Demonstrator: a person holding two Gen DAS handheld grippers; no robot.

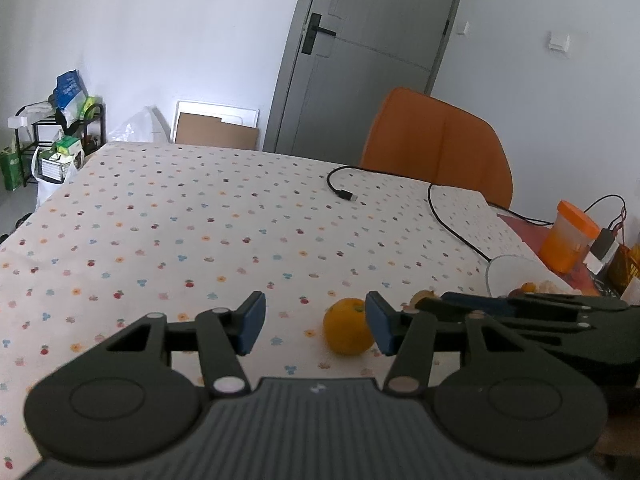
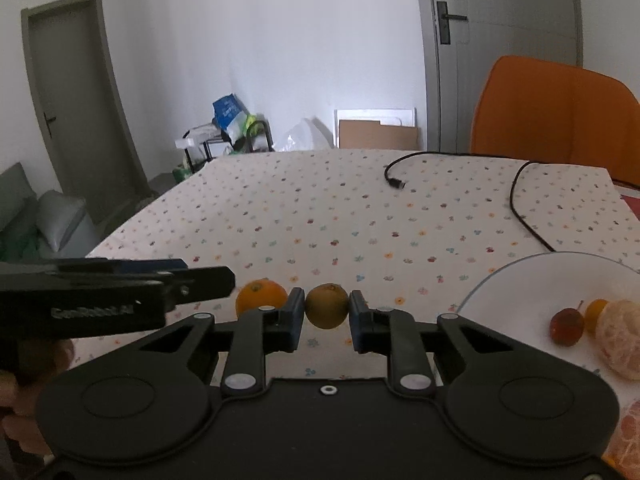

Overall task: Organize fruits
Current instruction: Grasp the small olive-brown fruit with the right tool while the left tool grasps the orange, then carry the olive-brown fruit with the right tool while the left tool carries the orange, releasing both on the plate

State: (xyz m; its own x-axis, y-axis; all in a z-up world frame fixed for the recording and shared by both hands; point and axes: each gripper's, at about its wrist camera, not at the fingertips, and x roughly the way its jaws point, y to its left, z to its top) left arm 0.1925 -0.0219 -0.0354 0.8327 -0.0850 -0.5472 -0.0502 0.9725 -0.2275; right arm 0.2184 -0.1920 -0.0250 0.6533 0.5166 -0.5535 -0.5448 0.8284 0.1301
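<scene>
The right hand-held gripper (image 2: 325, 314) is closing around a brownish round fruit (image 2: 327, 305), its pads touching or nearly touching both sides. One orange (image 1: 347, 332) is lying just right of the wide-open, empty left hand-held gripper (image 1: 315, 322). On the surface, the plate (image 2: 520, 270) is holding several more fruits to the right.

The tabletop (image 1: 180, 216) wears a pale cloth dotted with small coloured flowers. An orange (image 1: 347, 326) sits on it near the front edge, a brownish round fruit (image 2: 327, 306) just beside it. A white plate (image 2: 532, 280) of fruit lies to the right. A black cable (image 1: 444, 216) snakes across the far side, its plug (image 1: 347, 195) lying free.
</scene>
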